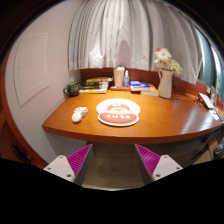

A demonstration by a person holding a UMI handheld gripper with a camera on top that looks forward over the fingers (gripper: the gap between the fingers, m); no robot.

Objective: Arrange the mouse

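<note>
A white mouse (78,115) lies on the orange wooden table (150,125), just left of a round white mouse pad (118,113) with a red rim and red lettering. My gripper (111,160) is well short of the table, low in front of its near edge. Its two fingers (71,162) with magenta pads are spread wide apart, with only the floor between them. The gripper is open and holds nothing.
Beyond the pad stand a light cup (119,76), books (96,86), a dark mug (72,89) and a vase with flowers (166,78). White curtains (130,35) hang behind the table. A wall runs along the left. Grey floor lies beneath the fingers.
</note>
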